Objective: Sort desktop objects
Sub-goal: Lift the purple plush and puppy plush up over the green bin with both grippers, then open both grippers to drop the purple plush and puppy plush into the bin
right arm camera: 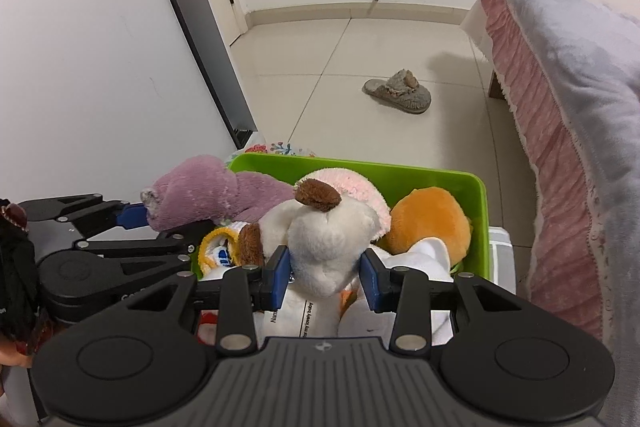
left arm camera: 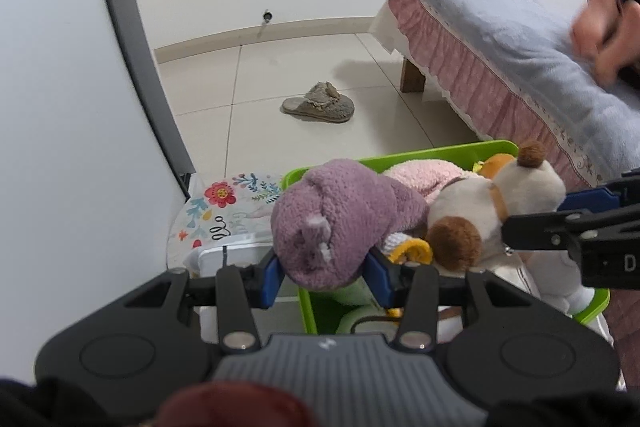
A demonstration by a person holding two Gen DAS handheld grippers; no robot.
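A green bin [left arm camera: 440,151] [right arm camera: 478,211] holds several plush toys. My left gripper [left arm camera: 326,277] is shut on a purple plush [left arm camera: 340,215], held over the bin's left side; the purple plush also shows in the right wrist view [right arm camera: 200,193]. My right gripper [right arm camera: 326,279] is shut on a white plush dog with brown ears [right arm camera: 320,239], also seen in the left wrist view [left arm camera: 496,203]. A pink plush [left arm camera: 420,175] and an orange plush [right arm camera: 428,223] lie in the bin. The left gripper [right arm camera: 132,215] and the right gripper [left arm camera: 520,227] each show from the side in the other's view.
A grey slipper [left arm camera: 318,103] [right arm camera: 400,91] lies on the tiled floor. A bed with a pink frill and a blue-grey blanket [left arm camera: 500,39] [right arm camera: 568,75] stands at the right. A white panel with a dark edge [left arm camera: 120,39] stands at the left. A floral cloth [left arm camera: 224,207] lies beside the bin.
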